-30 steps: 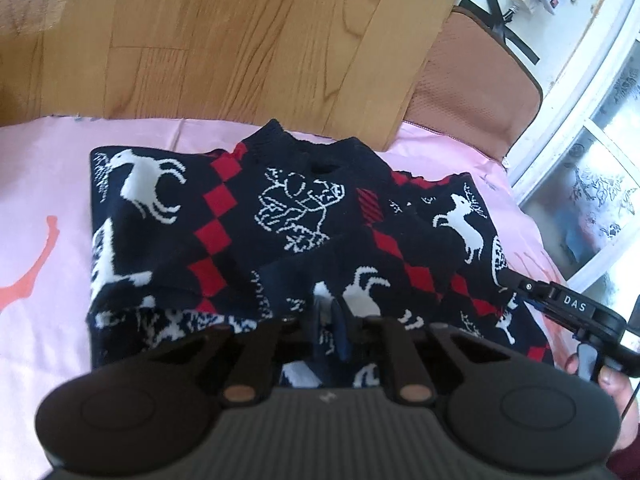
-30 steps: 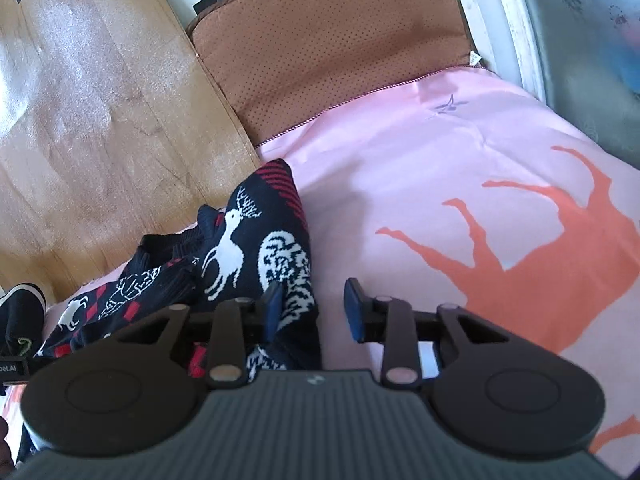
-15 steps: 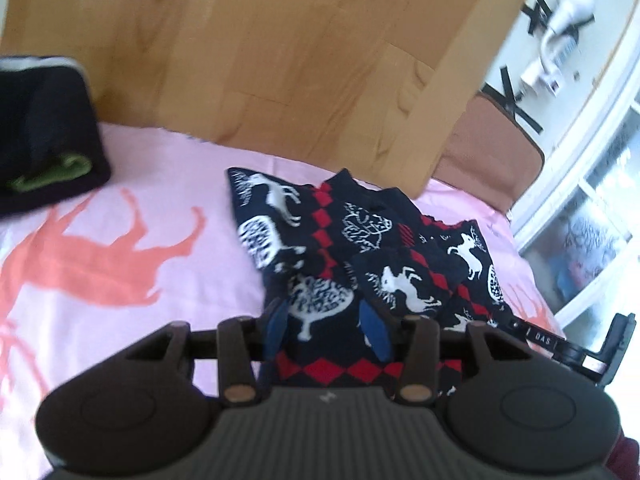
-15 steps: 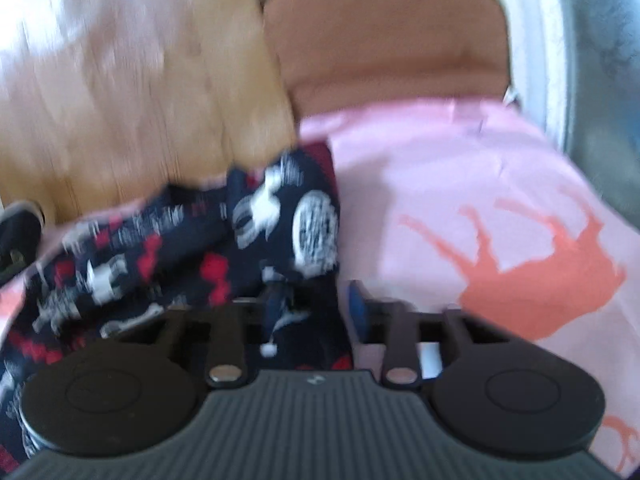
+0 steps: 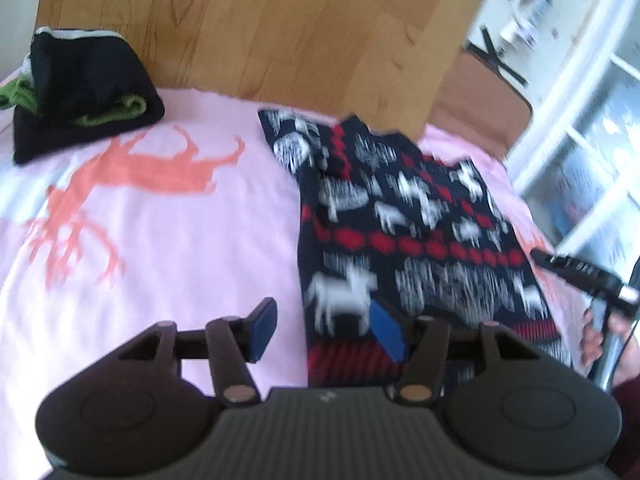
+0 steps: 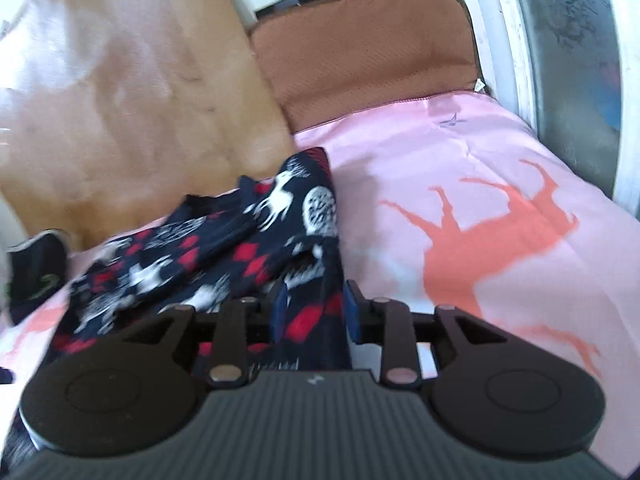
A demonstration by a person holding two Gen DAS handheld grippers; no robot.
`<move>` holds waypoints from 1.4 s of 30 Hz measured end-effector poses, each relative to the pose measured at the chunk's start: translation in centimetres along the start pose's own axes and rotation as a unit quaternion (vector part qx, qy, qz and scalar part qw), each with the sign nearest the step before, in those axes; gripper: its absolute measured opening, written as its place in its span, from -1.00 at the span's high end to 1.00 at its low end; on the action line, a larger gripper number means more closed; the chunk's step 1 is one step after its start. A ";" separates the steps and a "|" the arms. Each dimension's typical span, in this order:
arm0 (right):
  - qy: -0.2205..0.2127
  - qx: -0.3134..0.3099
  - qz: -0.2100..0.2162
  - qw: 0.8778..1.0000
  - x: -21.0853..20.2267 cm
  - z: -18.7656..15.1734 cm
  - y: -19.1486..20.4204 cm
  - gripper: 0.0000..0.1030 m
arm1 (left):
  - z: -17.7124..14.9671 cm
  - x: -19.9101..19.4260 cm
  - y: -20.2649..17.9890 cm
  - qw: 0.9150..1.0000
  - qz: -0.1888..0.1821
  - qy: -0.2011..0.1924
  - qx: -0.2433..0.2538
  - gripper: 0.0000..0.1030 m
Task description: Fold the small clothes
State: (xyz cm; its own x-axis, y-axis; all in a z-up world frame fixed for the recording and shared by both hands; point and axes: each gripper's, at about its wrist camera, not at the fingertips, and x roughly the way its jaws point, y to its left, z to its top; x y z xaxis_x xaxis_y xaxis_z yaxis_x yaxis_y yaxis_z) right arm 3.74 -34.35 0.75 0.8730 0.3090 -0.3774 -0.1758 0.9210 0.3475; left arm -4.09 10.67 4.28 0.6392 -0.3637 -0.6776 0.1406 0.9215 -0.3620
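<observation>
Pink sheet [image 5: 168, 240] with orange deer prints covers the bed, backed by a wooden board [image 5: 260, 28]. On it lies the navy sweater [image 5: 408, 232] with white reindeer and red diamonds, folded into a long strip right of centre. A dark folded garment [image 5: 84, 92] with green trim sits well apart at the far left. The left gripper [image 5: 326, 332] has just been opening, its jaws wide and gripping nothing, astride the sweater's near left edge. The right gripper [image 6: 314, 306] has also just been opening; the sweater's near corner lies between its narrow jaws, the pads apparently clear of it.
</observation>
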 end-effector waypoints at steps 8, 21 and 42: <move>0.063 0.073 0.086 0.992 -9.1 -5.4 -4.3 0.32 | -5.8 -3.2 -0.6 0.997 -0.035 0.064 0.014 -0.04; 0.114 0.080 0.160 0.977 -14.3 -11.7 -4.8 0.38 | -9.5 -4.6 -1.7 0.994 -0.057 0.088 0.002 0.86; -0.011 0.134 0.070 0.989 -0.8 5.3 -3.6 0.49 | 10.2 4.8 1.7 0.989 0.046 -0.043 -0.137 0.34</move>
State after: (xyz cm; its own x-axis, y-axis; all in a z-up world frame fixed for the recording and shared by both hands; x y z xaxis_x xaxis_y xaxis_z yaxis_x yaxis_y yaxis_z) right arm 6.12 -39.20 4.35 0.8587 0.4205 -0.2930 -0.1705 0.7735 0.6105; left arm 6.96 11.91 6.94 0.7036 -0.2569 -0.6625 -0.1227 0.8744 -0.4694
